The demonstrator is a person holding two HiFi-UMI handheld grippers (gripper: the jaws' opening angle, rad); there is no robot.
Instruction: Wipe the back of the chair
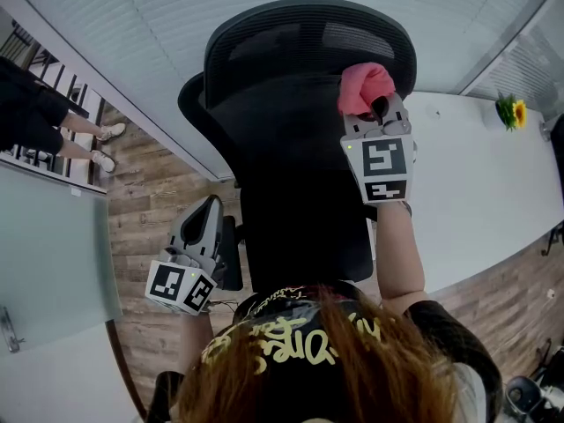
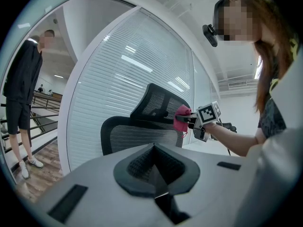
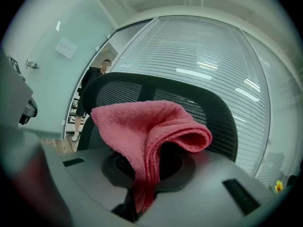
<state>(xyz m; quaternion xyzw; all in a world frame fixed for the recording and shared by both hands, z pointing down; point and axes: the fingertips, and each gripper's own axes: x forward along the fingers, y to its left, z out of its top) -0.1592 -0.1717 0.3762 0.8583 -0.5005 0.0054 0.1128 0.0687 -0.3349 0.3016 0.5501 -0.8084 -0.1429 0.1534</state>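
Observation:
A black mesh office chair [image 1: 300,122] stands in front of me with its back [image 2: 142,136] and headrest [image 3: 189,103] in all views. My right gripper [image 1: 377,117] is shut on a pink cloth [image 1: 365,88], held at the upper right of the chair back near the headrest. The cloth [image 3: 151,131] folds over the jaws in the right gripper view and shows as a pink bundle [image 2: 181,118] in the left gripper view. My left gripper [image 1: 204,223] hangs low at the chair's left side, jaws closed on nothing, away from the chair back.
A white table [image 1: 476,192] lies to the right with a small yellow flower [image 1: 511,111] on it. A glass wall with blinds [image 2: 132,65] is behind the chair. A person [image 2: 21,93] stands at the left on the wood floor [image 1: 167,201].

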